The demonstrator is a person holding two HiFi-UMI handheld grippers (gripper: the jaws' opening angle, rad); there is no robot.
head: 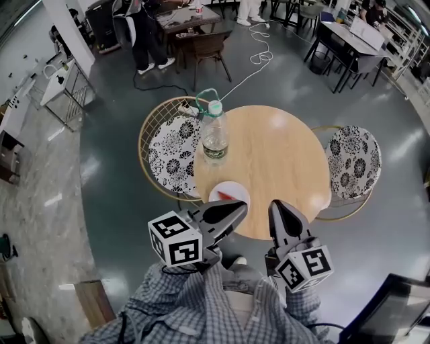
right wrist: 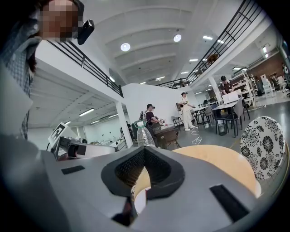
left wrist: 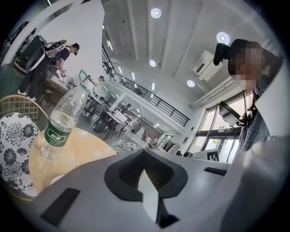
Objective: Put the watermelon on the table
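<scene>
Grey glossy flooring is stretching around a round wooden table (head: 282,151), which is standing between two wire chairs with black-and-white floral cushions, one at its left (head: 173,149) and one at its right (head: 354,161). A clear water bottle (head: 215,134) with a green label is standing upright near the table's left rim. A white plate (head: 232,191) is sitting at the near edge, and the watermelon (head: 224,195), a small red piece, is lying on that plate. The person, in checked sleeves (head: 201,309), is holding both tools low in front of the table. The left gripper (head: 240,205) is pointing toward the plate from just beside it, and its own view is showing the jaws pressed together with nothing between them. The right gripper (head: 275,204) is hovering over the near rim to the right of the plate, and its jaws are likewise sitting closed and empty. Farther back, a person (head: 144,33) is standing by a dark table (head: 188,19), and a white cable (head: 259,50) is trailing across the floor.
</scene>
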